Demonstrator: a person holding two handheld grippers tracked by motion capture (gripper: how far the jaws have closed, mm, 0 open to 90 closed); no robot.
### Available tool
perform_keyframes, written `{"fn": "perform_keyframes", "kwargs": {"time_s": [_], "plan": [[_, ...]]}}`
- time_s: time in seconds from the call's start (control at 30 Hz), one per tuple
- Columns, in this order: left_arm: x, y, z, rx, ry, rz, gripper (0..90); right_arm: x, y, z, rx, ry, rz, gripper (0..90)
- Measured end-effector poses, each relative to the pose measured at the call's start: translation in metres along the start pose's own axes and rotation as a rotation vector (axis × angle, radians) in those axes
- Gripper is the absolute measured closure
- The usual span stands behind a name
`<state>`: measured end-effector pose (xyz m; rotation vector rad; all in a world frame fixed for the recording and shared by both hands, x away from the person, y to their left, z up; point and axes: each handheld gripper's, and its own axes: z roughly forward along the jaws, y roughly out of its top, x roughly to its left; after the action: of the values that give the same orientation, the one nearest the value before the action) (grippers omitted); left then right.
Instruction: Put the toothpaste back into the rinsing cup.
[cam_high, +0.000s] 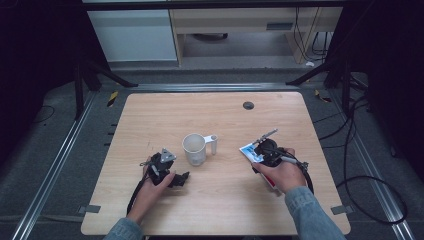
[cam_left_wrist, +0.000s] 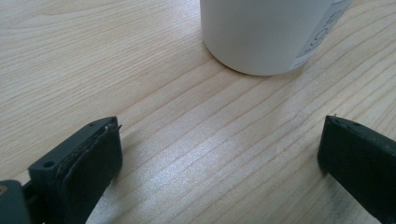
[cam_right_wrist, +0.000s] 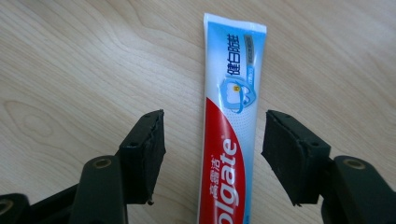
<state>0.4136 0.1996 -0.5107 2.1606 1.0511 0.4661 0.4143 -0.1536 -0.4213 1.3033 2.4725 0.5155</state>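
— Wooden table (cam_high: 220, 210) under the high view, dark floor around it. Landmark: white cup (cam_high: 194, 148) near the middle, handle away from the left gripper (cam_high: 172, 177). Left gripper just short of the cup, nearer the person. Right gripper (cam_high: 260, 150) on the cup's handle side, over a toothpaste tube (cam_high: 248, 151) lying flat, well apart from the cup.

— Left gripper view next?

— Cup (cam_left_wrist: 266, 32) straight ahead, close, standing upright. Jaws wide apart, nothing between them but bare wood. Label strip on the cup's side, printing too small to read.

— And the right gripper view?

— Toothpaste tube (cam_right_wrist: 231, 121) lengthwise between the jaws, pads about half open and clear of it on both sides. No hold yet. "Colgate" in white on red, Chinese characters on the blue part.

— Step in hand?

— Probably taking hold of the tube. Next move: closing squarely on it, then likely carrying it toward the cup.
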Motion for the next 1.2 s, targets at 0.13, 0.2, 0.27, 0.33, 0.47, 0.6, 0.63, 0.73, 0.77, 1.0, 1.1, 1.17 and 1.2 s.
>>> {"fn": "perform_keyframes", "kwargs": {"time_s": [0.13,0.2,0.27,0.33,0.47,0.6,0.63,0.73,0.77,1.0,1.1,1.17,1.2], "plan": [[0.0,0.0,0.0,-0.001,-0.002,0.001,0.0,-0.01,0.012,0.014,0.063,0.012,0.011,40.6],[0.0,0.0,0.0,0.0,-0.002,0.002,0.0,-0.013,0.019,0.019,0.074,0.012,0.024,40.8],[0.0,0.0,0.0,-0.003,-0.002,0.0,0.0,-0.017,0.024,0.026,0.091,0.033,0.026,40.7],[0.0,0.0,0.0,-0.003,-0.003,0.0,0.0,-0.019,0.027,0.033,0.116,0.041,0.029,40.2],[0.0,0.0,0.0,-0.003,-0.002,0.0,0.0,-0.02,0.03,0.048,0.163,0.039,0.033,39.7],[0.0,0.0,0.0,-0.005,-0.002,-0.003,0.0,-0.021,0.034,0.056,0.175,0.039,0.049,40.9],[0.0,0.0,0.0,-0.005,-0.002,-0.003,0.0,-0.021,0.034,0.056,0.175,0.039,0.049,40.9],[0.0,0.0,0.0,-0.005,-0.002,-0.003,0.0,-0.021,0.036,0.064,0.196,0.041,0.062,41.1],[0.0,0.0,0.0,-0.005,-0.003,-0.003,0.0,-0.021,0.036,0.065,0.2,0.038,0.06,41.2],[0.001,0.001,0.002,-0.005,-0.003,-0.002,0.0,-0.027,0.036,0.07,0.222,0.057,0.073,42.8],[0.001,0.001,0.002,-0.005,-0.003,-0.004,0.0,-0.029,0.037,0.069,0.229,0.063,0.084,42.4],[0.001,0.001,0.002,-0.005,-0.003,-0.002,0.0,-0.029,0.038,0.068,0.24,0.062,0.076,42.7],[0.001,0.001,0.002,-0.005,-0.003,-0.002,0.0,-0.029,0.038,0.068,0.242,0.068,0.072,42.8]]}}
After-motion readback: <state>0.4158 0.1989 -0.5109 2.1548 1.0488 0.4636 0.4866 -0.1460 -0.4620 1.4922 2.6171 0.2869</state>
